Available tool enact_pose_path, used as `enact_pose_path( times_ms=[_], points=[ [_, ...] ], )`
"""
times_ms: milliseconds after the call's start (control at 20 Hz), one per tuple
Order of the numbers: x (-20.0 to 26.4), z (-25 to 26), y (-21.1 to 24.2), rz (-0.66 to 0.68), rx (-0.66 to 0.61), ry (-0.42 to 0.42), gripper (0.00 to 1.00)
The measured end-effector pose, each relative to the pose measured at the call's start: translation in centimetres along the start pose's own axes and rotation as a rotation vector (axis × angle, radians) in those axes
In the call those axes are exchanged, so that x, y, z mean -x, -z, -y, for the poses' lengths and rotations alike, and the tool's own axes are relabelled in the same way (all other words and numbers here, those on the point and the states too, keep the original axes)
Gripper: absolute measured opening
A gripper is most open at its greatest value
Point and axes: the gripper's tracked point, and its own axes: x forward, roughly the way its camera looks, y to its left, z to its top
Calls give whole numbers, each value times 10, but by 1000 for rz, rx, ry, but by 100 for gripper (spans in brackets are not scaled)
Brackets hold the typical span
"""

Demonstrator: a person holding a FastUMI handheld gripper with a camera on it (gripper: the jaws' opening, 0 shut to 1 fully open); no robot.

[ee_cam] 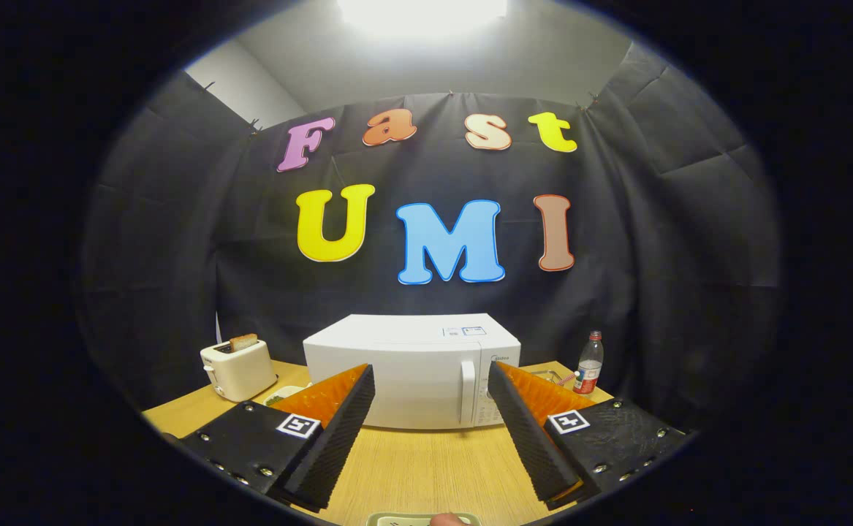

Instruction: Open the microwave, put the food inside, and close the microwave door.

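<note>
My tongs stand wide apart and hold nothing; between their fingers I see only the bare wood of the tabletop. Just below them, at the near edge of the tabletop, lies a pale dish with something small and reddish-brown on it, which I think is the food, though too little of it shows to be sure. Beyond the fingers, straight ahead, stands the white microwave. Its door is closed, and the vertical handle sits right of the door, beside the control panel. Left of it stands a toaster with a slice of bread in it, and to the right a bottle. If that dish holds the food, it is outside the oven, so I judge the opening step is in hand. The next move calls for bringing the open fingers forward to the handle and lining them around it.
</note>
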Motion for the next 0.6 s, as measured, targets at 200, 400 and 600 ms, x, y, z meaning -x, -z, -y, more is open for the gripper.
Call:
enact_pose_path(
  times_ms=[200, 400, 600],
  points=[
    [1, -6, -12, 37, 5, -2, 98],
    [3, -12, -12, 38, 13, -7, 98],
    [3, -18, -13, 38, 3, -16, 98]
  ],
)
